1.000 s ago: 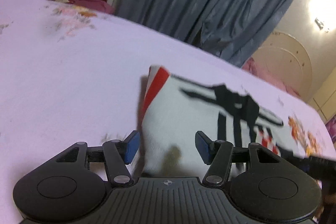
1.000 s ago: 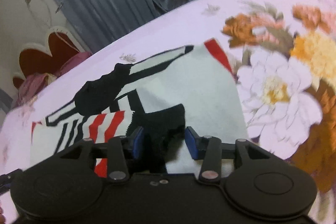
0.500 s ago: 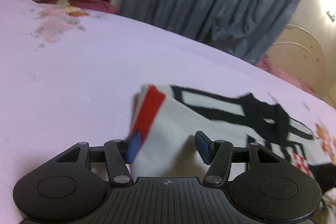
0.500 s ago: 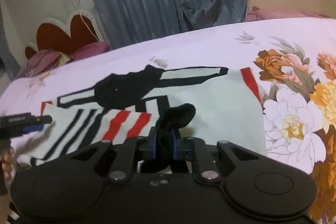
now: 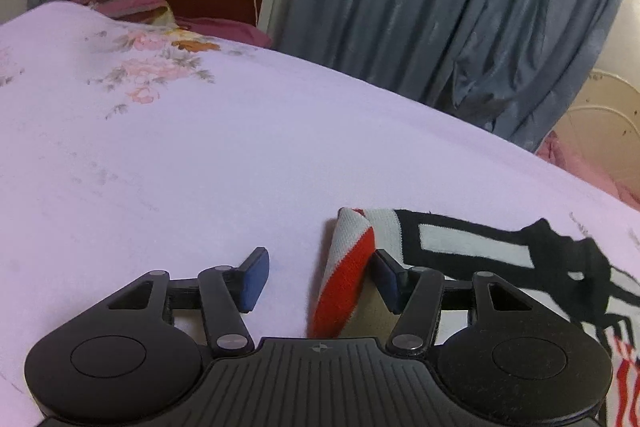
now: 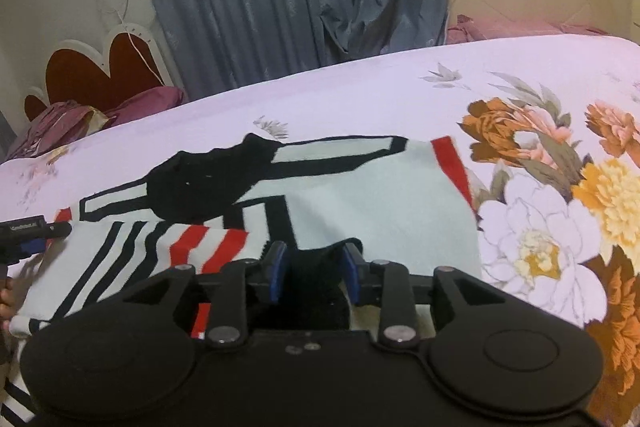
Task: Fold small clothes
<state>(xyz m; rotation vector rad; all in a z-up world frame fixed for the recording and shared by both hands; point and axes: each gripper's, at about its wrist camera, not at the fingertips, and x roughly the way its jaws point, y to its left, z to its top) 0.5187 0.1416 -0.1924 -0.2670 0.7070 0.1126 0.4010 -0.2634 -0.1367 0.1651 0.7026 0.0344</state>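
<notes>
R gripper (image 6: 313,269) just let go, jaws spreading w/ the black flap loose between 'em, L gripper (image 5: 316,279) gaping round the raised red cuff, top (image 6: 380,195) lying mid-bed (image 6: 360,95), so 1 fold prob done.

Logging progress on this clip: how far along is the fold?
Done: a striped flap lies over the sweater. In hand: the right hand-held gripper, jaws just reopening, straddles black fabric; the left hand-held gripper is open at the red-banded corner. Left: the remaining folds.
</notes>
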